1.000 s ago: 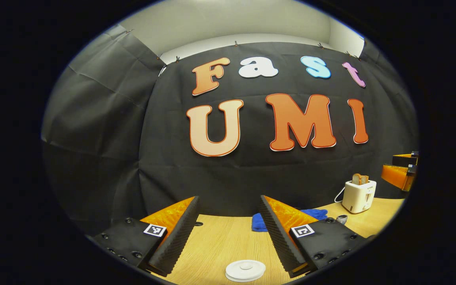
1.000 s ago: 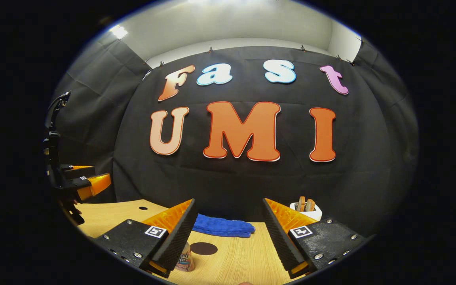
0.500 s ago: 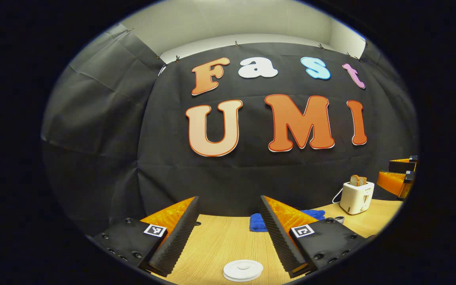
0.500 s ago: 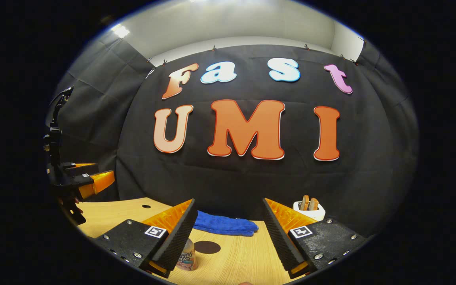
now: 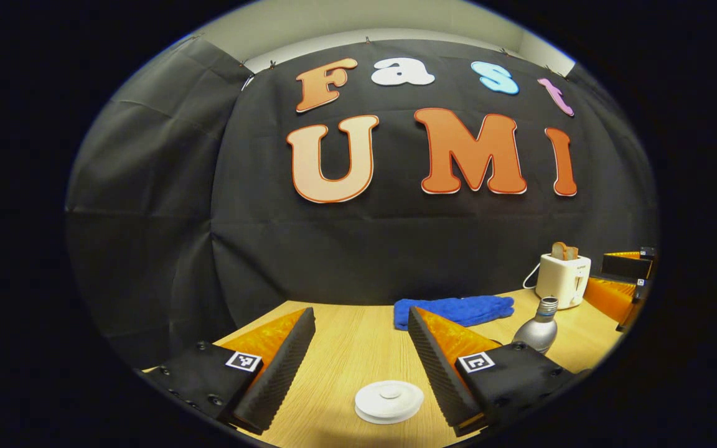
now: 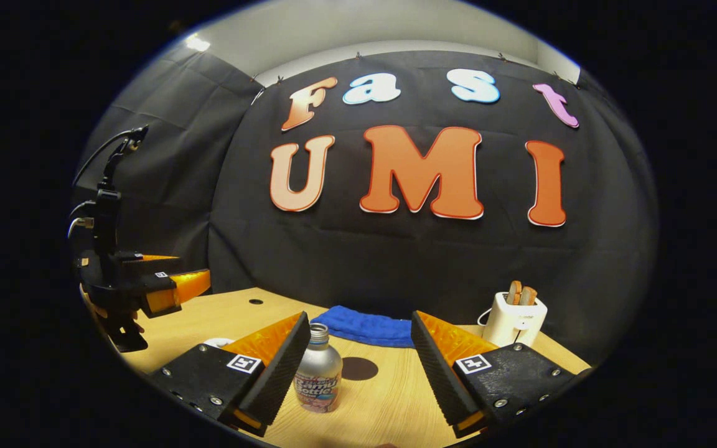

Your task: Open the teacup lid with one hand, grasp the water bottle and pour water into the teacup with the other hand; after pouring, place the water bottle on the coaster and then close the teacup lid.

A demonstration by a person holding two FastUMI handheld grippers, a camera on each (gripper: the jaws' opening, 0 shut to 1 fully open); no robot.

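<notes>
Lid (image 5: 389, 401) is seen flat, just ahead, centred btwn left gripper (image 5: 358, 348) fingers, held apart; bottle (image 6: 318, 377) upright by right gripper (image 6: 358, 354), also apart, empty.

White round teacup lid (image 5: 389, 400) with a centre knob lies closed low on the wooden table; silver water bottle (image 6: 318, 378), uncapped, labelled, stands upright just beside the flat dark round coaster (image 6: 359, 368), apart from it.
</notes>
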